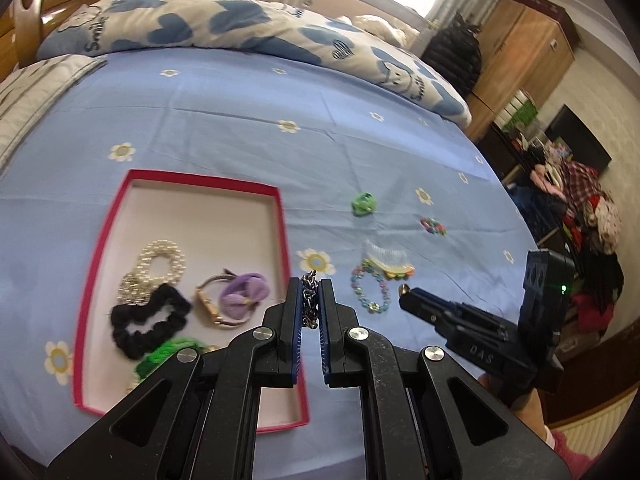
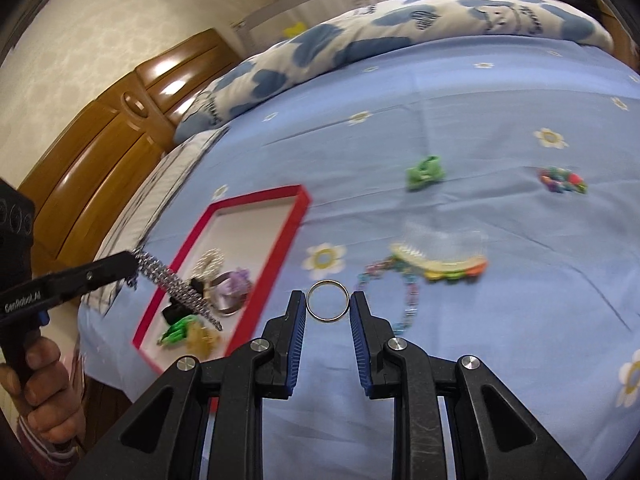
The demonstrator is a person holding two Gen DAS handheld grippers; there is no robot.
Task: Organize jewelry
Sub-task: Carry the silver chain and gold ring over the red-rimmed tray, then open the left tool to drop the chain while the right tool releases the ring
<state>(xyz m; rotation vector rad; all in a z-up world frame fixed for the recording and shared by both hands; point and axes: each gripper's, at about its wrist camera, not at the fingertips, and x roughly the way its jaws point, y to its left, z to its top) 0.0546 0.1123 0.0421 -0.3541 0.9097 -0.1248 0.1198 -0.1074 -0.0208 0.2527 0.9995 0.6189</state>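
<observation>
My left gripper [image 1: 310, 286] is shut on a silver chain bracelet [image 1: 309, 300], which hangs from its tip over the red-rimmed box [image 1: 200, 179] in the right wrist view [image 2: 176, 286]. My right gripper [image 2: 327, 300] is shut on a thin metal ring [image 2: 327, 283], held above the blue sheet beside the box [image 2: 256, 196]. The box holds a pearl bracelet [image 1: 160, 264], a black scrunchie [image 1: 148, 320], a watch [image 1: 210, 306], a purple hair tie [image 1: 244, 290] and a green tie [image 1: 168, 354]. The right gripper's tip shows in the left wrist view [image 1: 404, 291].
On the sheet to the right of the box lie a green clip [image 1: 364, 203], a colourful bead piece [image 1: 433, 226], a comb clip [image 1: 386, 260] and a pastel bead bracelet [image 1: 370, 288]. A folded quilt [image 1: 240, 28] lies at the back; the bed edge is near on the right.
</observation>
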